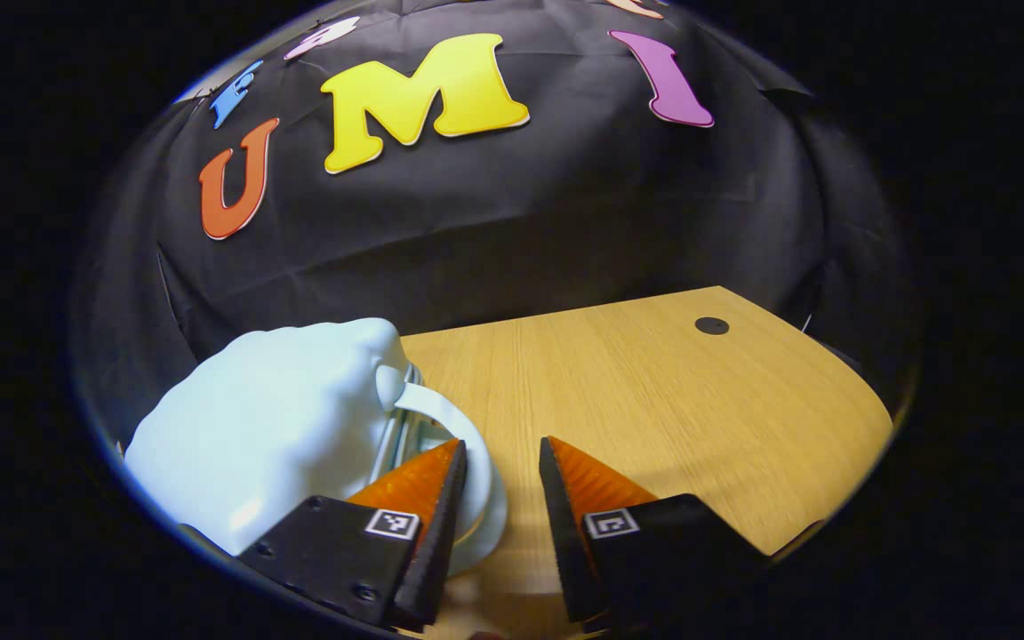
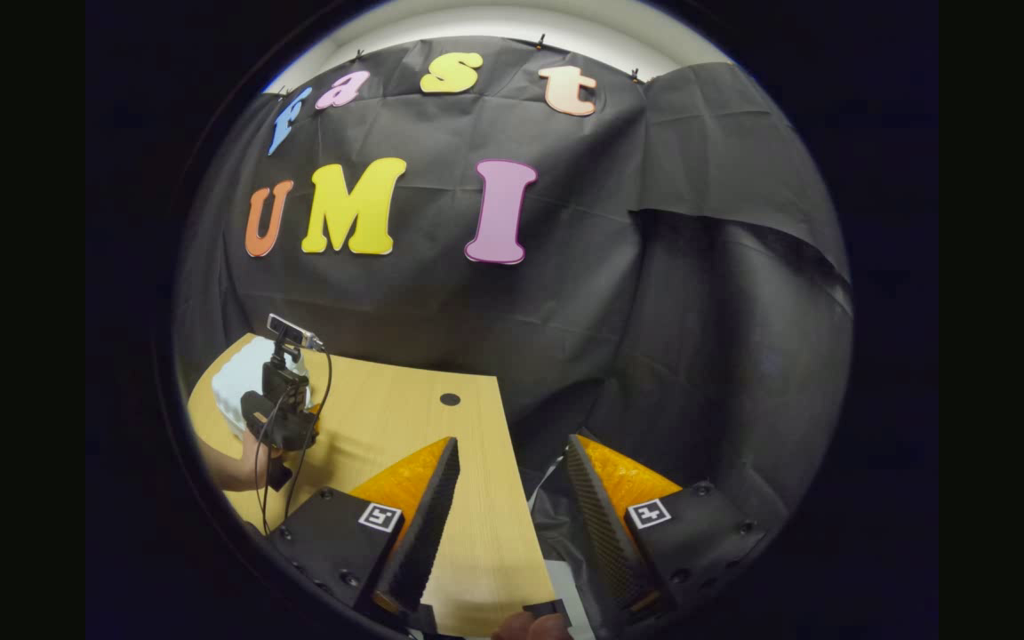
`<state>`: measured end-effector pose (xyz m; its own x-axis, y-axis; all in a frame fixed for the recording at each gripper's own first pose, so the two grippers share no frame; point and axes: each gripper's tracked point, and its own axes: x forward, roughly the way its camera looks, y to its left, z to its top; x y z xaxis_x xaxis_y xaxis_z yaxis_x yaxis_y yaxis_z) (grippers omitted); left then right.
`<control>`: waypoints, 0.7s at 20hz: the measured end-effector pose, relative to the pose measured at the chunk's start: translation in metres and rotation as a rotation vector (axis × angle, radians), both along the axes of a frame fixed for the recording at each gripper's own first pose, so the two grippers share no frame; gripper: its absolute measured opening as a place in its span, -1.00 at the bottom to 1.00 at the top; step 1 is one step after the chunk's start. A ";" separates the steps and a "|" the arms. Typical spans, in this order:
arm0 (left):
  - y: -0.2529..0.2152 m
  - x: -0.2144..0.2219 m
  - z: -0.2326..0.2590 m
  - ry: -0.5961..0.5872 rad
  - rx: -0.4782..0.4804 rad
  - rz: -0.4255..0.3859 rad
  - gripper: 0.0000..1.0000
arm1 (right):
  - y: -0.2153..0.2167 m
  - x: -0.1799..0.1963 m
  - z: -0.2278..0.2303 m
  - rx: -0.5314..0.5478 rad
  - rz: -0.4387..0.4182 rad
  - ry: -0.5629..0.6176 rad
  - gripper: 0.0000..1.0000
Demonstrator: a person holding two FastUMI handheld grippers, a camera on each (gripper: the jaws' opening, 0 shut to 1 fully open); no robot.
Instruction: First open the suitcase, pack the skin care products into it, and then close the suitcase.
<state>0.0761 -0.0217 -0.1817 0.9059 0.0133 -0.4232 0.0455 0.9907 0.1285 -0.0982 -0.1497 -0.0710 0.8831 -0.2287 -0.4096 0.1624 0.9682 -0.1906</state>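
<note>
A pale, rounded suitcase (image 1: 272, 418) lies shut at the near left of the wooden table (image 1: 654, 400). Its looped handle (image 1: 468, 427) curves out to the right. My left gripper (image 1: 503, 444) is open, its left finger against the handle loop, whose outer edge lies just inside the gap. In the right gripper view, the suitcase (image 2: 232, 382) sits at the far left behind the left gripper (image 2: 285, 422), which a hand (image 2: 236, 467) holds. My right gripper (image 2: 512, 440) is open with nothing between its fingers, hanging over the table's right edge.
A small black round cap (image 1: 712, 325) sits in the tabletop near its far corner. Black cloth walls close in behind and to the right of the table (image 2: 388, 418). Bare wood stretches right of the suitcase.
</note>
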 end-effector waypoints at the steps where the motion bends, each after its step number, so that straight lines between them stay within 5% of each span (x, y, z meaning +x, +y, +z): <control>1: -0.005 -0.002 0.005 -0.006 -0.019 -0.008 0.44 | 0.002 0.003 0.002 0.001 0.007 -0.011 0.48; 5: -0.019 -0.018 0.055 -0.087 -0.058 -0.035 0.95 | 0.015 0.016 0.002 0.038 0.031 -0.036 0.48; 10: -0.013 -0.041 0.203 -0.322 -0.081 -0.051 0.94 | 0.053 0.056 0.027 0.114 0.098 -0.149 0.48; 14: -0.009 -0.073 0.286 -0.400 -0.127 -0.058 0.95 | 0.091 0.093 0.067 0.142 0.158 -0.288 0.48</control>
